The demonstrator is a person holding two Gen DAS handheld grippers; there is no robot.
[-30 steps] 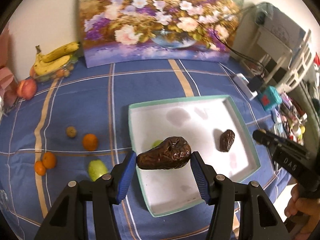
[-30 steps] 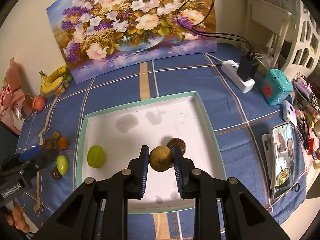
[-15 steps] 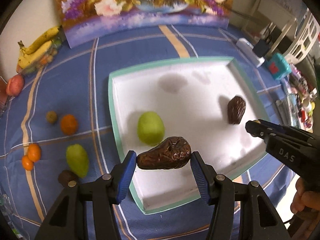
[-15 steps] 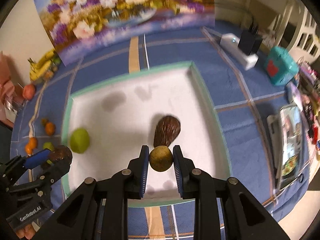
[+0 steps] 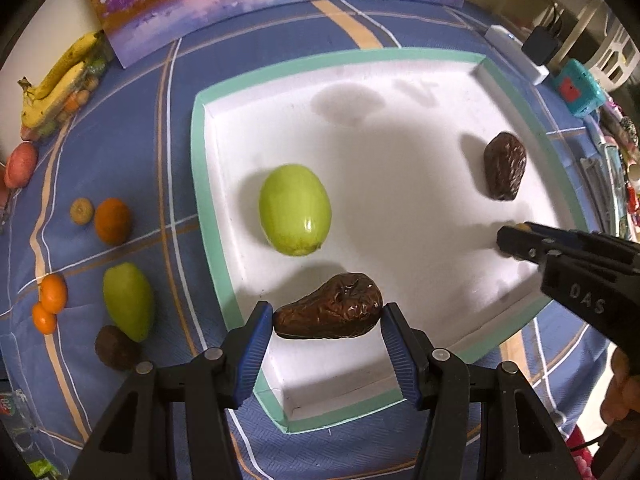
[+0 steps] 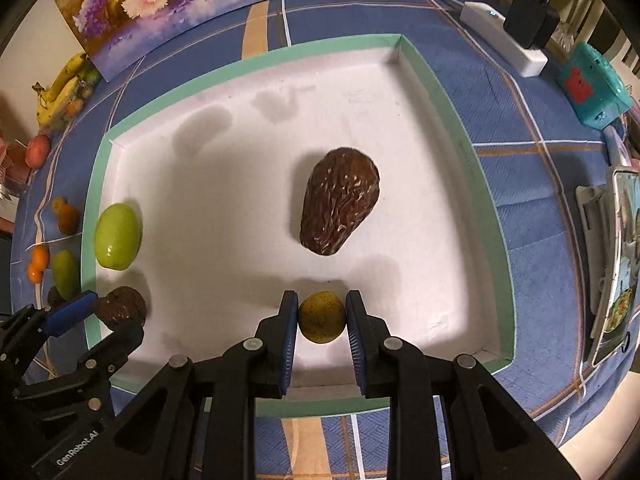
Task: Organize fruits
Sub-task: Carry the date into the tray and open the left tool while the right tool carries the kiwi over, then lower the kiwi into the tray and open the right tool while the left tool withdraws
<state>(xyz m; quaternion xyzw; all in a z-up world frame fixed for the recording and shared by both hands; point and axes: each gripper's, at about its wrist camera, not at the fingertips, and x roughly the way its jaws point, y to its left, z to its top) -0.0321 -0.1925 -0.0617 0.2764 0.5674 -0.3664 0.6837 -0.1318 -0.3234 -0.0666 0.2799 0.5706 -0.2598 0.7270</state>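
My left gripper [image 5: 327, 318] is shut on a dark brown wrinkled avocado [image 5: 328, 312], held low over the near left part of the white tray with a green rim [image 5: 200, 184]. My right gripper [image 6: 322, 318] is shut on a small round brownish-green fruit [image 6: 322, 317], low over the tray's near edge. In the tray lie a green fruit [image 5: 295, 209] and another brown avocado [image 5: 505, 166], which also shows in the right wrist view [image 6: 340, 206]. The right gripper appears in the left wrist view [image 5: 516, 240].
Left of the tray on the blue cloth lie oranges [image 5: 113, 221], a green pear-shaped fruit [image 5: 128, 300], a dark round fruit [image 5: 116, 347], bananas [image 5: 60, 80] and a red apple [image 5: 20, 163]. A flower painting [image 5: 260, 0], a power strip [image 6: 504, 44], a teal box [image 6: 592, 88] and a phone [image 6: 624, 256] stand around.
Both grippers have moved forward and down towards the tray with their fruits still held. The tray and the fruits in it look larger and closer.
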